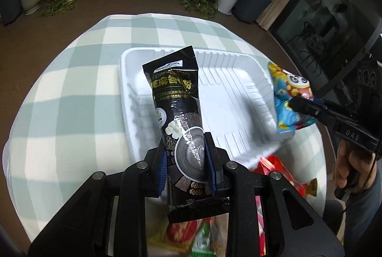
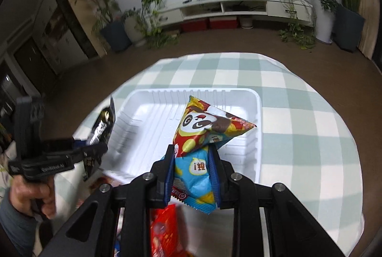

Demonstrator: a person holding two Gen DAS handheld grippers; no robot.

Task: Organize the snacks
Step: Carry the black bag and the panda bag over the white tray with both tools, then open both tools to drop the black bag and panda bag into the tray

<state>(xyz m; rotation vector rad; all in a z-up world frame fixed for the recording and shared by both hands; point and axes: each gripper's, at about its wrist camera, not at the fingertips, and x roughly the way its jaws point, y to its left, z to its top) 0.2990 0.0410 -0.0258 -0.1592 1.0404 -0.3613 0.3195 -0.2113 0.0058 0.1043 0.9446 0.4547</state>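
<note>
Claws left [image 1: 185, 156] and right [image 2: 192, 173] each clamp a snack, black sesame pouch [image 1: 174, 99] and panda packet [image 2: 203, 135], above the empty white tray [image 2: 148, 118], more snacks [image 2: 164, 228] loose at 6 o'clock.

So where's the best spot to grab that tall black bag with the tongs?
Near its bottom end, pinching across the flat faces from both sides, the way the left tongs hold the black bag now. It is long, thin and stiff enough to stand up past the pads, so a low grip probably keeps it steady and leaves the top free to go into the white tray first.
</note>
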